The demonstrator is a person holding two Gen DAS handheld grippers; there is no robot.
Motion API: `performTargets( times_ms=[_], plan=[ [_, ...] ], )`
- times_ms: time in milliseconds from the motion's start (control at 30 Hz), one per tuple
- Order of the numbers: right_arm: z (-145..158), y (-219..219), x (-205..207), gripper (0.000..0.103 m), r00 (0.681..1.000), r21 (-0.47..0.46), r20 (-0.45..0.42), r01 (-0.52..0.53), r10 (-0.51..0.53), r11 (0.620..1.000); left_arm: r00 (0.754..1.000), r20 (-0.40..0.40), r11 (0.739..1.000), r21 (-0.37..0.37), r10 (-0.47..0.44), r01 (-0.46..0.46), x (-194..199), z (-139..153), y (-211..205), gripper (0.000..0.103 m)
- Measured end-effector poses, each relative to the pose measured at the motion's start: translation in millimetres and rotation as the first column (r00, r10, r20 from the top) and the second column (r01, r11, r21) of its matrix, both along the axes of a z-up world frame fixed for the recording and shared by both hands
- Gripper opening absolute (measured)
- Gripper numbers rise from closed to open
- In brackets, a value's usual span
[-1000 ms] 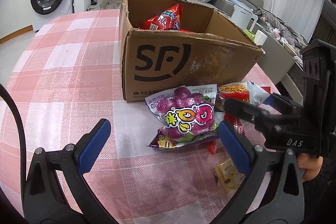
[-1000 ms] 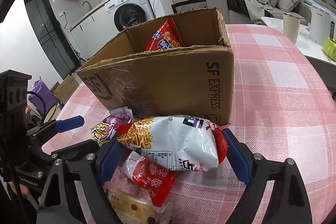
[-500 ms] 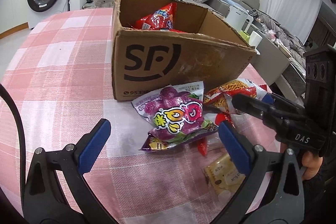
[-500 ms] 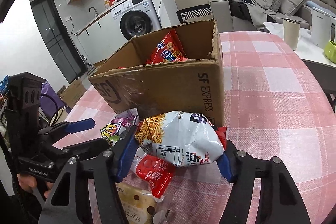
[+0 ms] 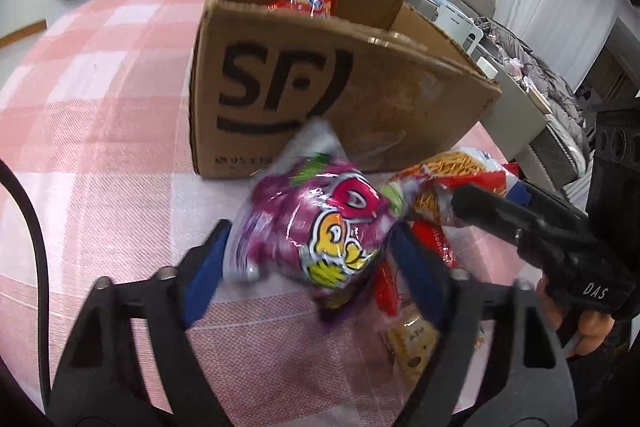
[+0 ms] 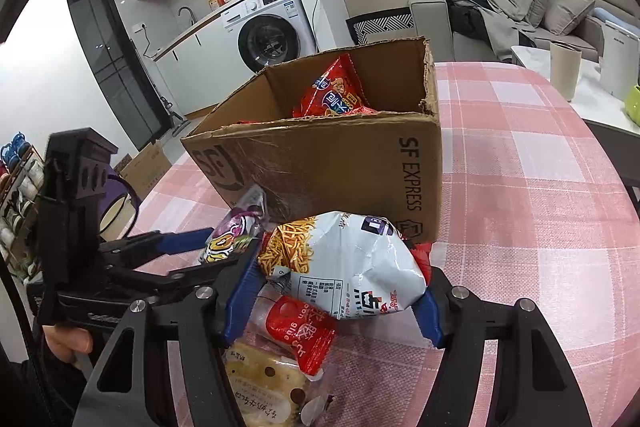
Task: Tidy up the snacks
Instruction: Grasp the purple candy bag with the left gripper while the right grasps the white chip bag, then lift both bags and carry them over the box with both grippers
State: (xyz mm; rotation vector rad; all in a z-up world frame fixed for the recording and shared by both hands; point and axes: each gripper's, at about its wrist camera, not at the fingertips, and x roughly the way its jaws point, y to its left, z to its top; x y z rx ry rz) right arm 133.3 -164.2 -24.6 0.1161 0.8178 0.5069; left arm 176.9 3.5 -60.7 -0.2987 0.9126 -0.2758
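Snacks lie on the pink checked tablecloth before the cardboard box: my left gripper has just closed onto the purple bag. My right gripper squeezes the white chip bag above 1 red packet.

Both grippers, jaws clamped.

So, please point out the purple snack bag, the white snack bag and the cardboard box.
purple snack bag (image 5: pixel 320 227), left wrist view, front face.
white snack bag (image 6: pixel 352 263), right wrist view, crumpled middle.
cardboard box (image 6: pixel 332 163), right wrist view, front wall.
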Motion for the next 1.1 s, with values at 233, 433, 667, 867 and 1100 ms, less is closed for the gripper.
performTargets(
  times_ms=[233, 433, 667, 867, 1100],
  plan=[
    [0, 1, 1, 0.068, 1.000, -0.002, -0.002, 0.000, 0.000, 1.000, 1.000, 0.019, 1.000, -0.001, 0.014, -0.014, 7, 2, 2, 0.065],
    [-1, 0, 2, 0.068, 1.000, -0.003, -0.003, 0.003, -0.003, 1.000, 0.999, 0.054, 0.999, 0.035, 0.001, -0.003, 6, 4, -5, 0.060],
    [0, -1, 3, 0.068, 1.000, -0.002, 0.001, 0.000, 0.000, 1.000, 0.995, 0.103, 0.998, 0.055, 0.001, -0.006, -4, 13, -4, 0.059],
    [8, -1, -2, 0.068, 1.000, 0.003, 0.026, -0.009, 0.009, 1.000, 0.989, 0.150, 0.998, 0.064, -0.004, -0.006, -24, 25, 3, 0.059],
    [25, -3, -9, 0.068, 0.998, 0.024, 0.069, -0.007, 0.005, 1.000, 0.979, 0.205, 0.997, 0.071, -0.006, -0.009, -46, 46, 10, 0.059]
  ],
)
